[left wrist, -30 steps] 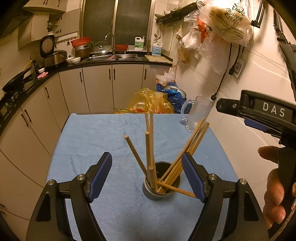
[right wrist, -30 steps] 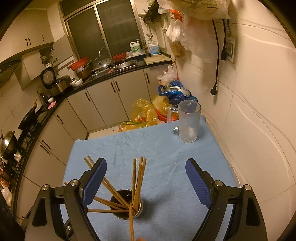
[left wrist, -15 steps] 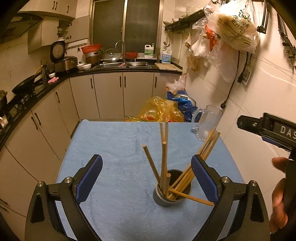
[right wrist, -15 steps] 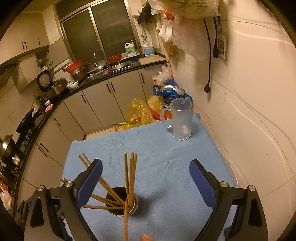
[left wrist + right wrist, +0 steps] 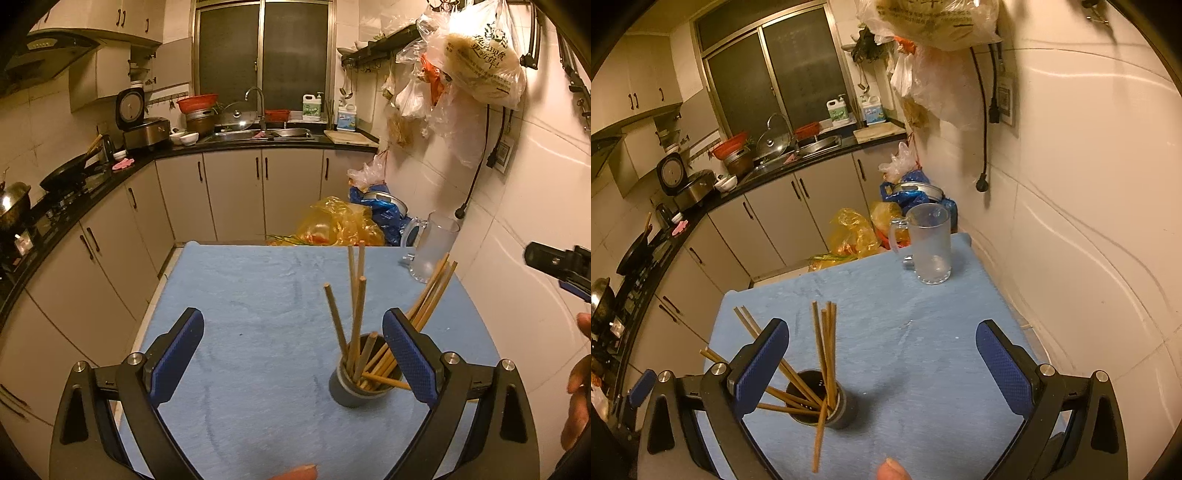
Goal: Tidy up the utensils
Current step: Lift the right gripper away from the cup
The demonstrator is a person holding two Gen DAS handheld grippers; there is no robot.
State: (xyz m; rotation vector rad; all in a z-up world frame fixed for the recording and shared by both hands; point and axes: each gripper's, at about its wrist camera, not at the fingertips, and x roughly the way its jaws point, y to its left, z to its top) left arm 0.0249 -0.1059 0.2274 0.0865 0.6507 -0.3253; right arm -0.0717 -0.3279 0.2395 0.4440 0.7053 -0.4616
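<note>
Dark metal cup (image 5: 356, 382) standing upright on the blue-covered table (image 5: 258, 280), chopsticks (image 5: 354, 306) fanned out of it. Seen from the left hand-held gripper (image 5: 293, 356): cup low and right of centre, just beside the right blue pad, partly behind it. Jaws just been opening, now spread wide, nothing between the pads. Long axes mixed: a few sticks near upright, a bundle leaning away to the right toward the glass mug (image 5: 432, 251), one short stick lying almost level across the cup rim.

Seen from the right hand-held gripper (image 5: 882, 365): same cup (image 5: 827, 404) low and left of centre, just beside the left pad; chopsticks (image 5: 823, 343) partly upright, partly splayed to the left, one tipped over the rim toward the camera. Jaws also just been opening, wide apart, empty. Glass mug (image 5: 931, 247) at the far right corner of the table, well apart from the cup.

Judgement: cup sits between the two hands, about equally near; left side better lined up on the upright sticks, right side on the leaning ones. Utensils look already gathered in the cup; stray level stick likely the next pick, grip across its length.
</note>
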